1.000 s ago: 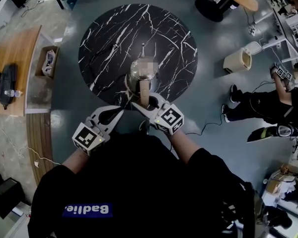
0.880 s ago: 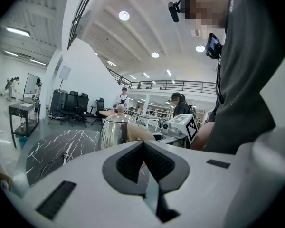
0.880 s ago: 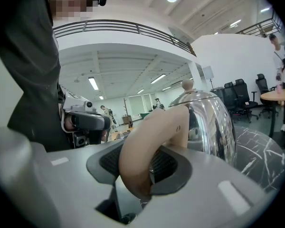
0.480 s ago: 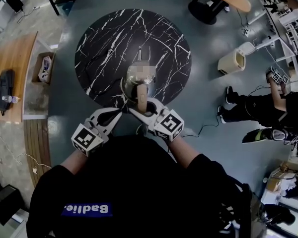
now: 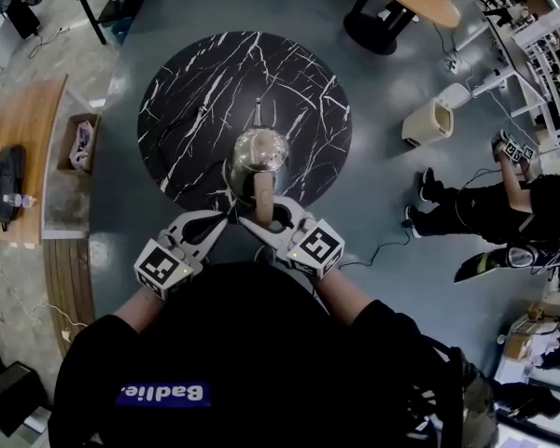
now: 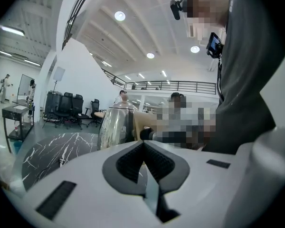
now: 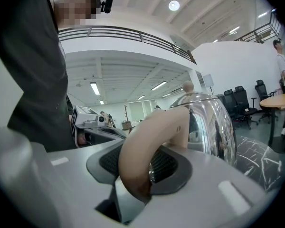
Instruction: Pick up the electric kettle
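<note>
Right gripper view: fingers (image 7: 173, 167) around handle (image 7: 138, 151) of electric kettle (image 7: 213, 125).

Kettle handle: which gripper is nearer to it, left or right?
Right. The right gripper is shut on the kettle handle. The left gripper sits just to the handle's left, fingers together, holding nothing.

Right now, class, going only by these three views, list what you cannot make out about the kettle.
1. Underside of the kettle: in the head view its own body covers it; whether it clears the table is unclear.
2. Kettle's lower half, left gripper view: hidden behind the left gripper.
3. Handle's lower end, right gripper view: hidden inside the right gripper.
</note>
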`<state>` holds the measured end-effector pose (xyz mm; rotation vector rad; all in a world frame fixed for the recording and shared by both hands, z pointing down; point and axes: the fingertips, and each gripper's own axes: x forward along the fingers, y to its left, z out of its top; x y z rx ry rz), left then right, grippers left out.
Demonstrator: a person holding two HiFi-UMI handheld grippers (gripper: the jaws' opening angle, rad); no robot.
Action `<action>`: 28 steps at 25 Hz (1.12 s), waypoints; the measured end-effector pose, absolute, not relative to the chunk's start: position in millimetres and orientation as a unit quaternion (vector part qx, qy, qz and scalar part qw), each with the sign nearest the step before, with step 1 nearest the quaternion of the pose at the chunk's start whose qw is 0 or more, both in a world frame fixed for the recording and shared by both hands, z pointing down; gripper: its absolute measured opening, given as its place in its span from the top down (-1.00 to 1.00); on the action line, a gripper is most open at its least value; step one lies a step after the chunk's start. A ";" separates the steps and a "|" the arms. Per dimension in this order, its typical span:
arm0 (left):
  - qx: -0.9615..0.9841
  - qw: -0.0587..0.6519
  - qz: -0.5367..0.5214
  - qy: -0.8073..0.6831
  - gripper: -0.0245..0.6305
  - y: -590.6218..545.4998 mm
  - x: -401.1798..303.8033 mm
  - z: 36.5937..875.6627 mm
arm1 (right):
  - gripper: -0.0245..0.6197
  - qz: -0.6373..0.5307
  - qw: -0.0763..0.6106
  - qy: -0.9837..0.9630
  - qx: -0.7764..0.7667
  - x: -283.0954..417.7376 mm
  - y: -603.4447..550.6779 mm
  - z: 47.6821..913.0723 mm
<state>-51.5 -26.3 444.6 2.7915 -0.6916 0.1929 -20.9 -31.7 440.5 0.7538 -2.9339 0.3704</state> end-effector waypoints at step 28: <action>0.965 0.117 0.071 -0.225 0.91 -27.1 -49.4 437.5 | 0.50 0.113 0.037 -0.958 0.260 -18.1 -26.1 432.5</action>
